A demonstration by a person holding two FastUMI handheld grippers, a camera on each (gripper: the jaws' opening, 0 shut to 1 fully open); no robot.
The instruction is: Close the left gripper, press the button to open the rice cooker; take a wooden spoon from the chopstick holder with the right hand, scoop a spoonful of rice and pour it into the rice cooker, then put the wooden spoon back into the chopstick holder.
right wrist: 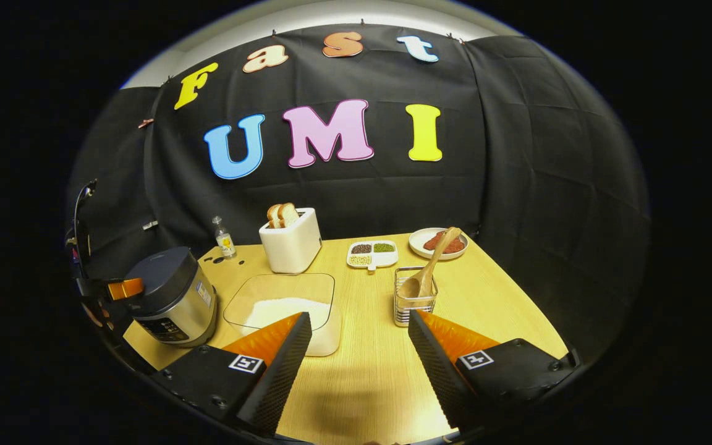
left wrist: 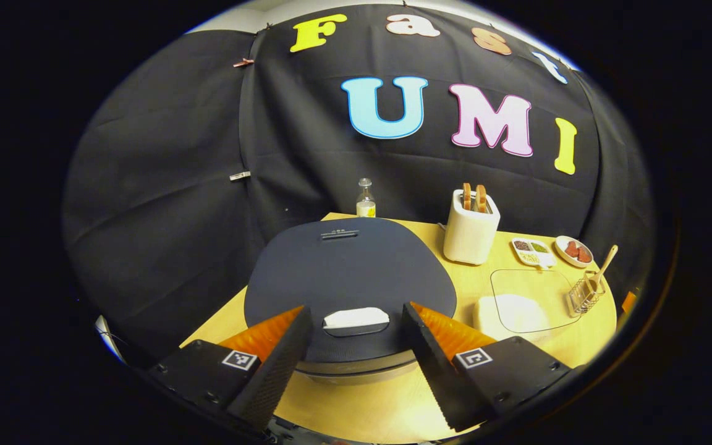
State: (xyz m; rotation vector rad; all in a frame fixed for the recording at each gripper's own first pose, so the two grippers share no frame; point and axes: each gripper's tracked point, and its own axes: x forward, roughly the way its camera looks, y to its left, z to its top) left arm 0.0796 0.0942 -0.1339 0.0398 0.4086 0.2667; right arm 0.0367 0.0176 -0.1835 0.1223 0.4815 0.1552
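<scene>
- Ridged pads line both grippers; the left gripper (left wrist: 350, 346) has its jaws spread wide, holding nothing, just above the rice cooker (left wrist: 350, 272) with the pale lid button (left wrist: 356, 317) between the fingers.
- Right gripper (right wrist: 359, 352) is likewise wide open and empty, over the table (right wrist: 486, 296), with the wire chopstick holder (right wrist: 413, 303) just ahead.
- Wooden spoon (right wrist: 431, 262) stands tilted in that holder.
- Rice lies white in a clear, rounded container (right wrist: 285, 303) beside the closed, dark-lidded cooker.
- Farther back stand a white toaster (right wrist: 291, 244), a small bottle (right wrist: 225, 238) and a divided dish (right wrist: 372, 253).
</scene>
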